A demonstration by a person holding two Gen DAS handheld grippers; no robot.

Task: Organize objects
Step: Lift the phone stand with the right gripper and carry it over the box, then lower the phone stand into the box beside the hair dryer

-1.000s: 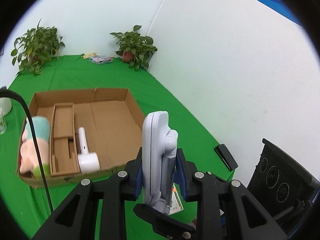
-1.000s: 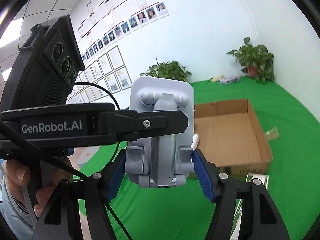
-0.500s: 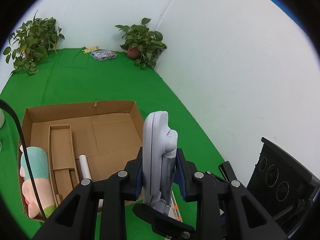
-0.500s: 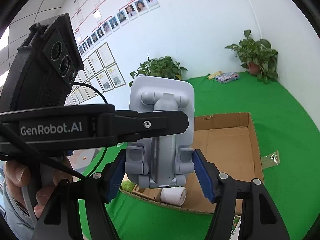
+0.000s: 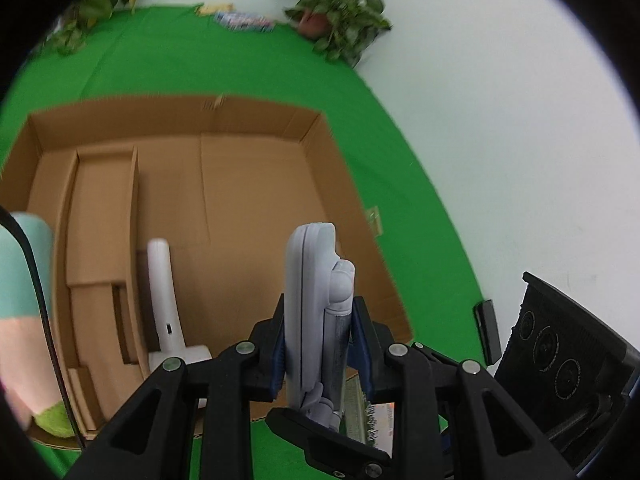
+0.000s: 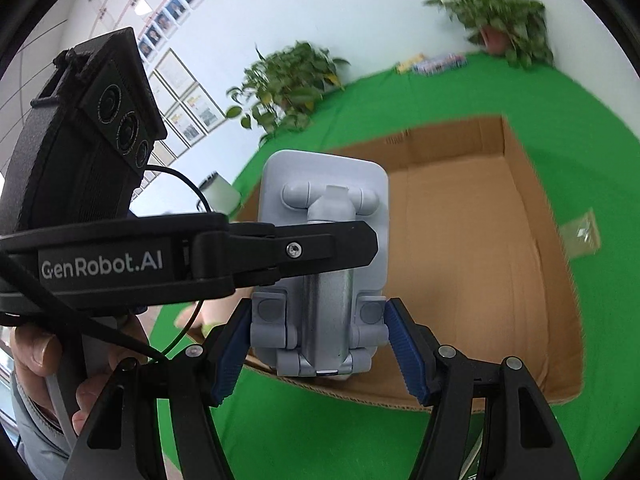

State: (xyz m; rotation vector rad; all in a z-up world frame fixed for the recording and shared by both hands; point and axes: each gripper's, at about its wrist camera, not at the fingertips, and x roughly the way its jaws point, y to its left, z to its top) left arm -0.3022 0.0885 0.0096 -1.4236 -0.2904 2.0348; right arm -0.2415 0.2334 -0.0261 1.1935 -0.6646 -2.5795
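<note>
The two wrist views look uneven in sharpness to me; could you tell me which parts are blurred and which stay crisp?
Left wrist view: the cardboard box and potted plant are motion-smeared, while the grey phone stand in the left tool is crisp. Right wrist view: plants and box edges smear likewise, the stand and right tool stay sharp; fisheye bending and dark corners in both.

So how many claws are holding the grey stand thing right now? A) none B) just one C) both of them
C: the left claw pinches the grey stand by its thin edge, while the right claw squeezes its wide sides with blue pads, above the cardboard box.
</note>
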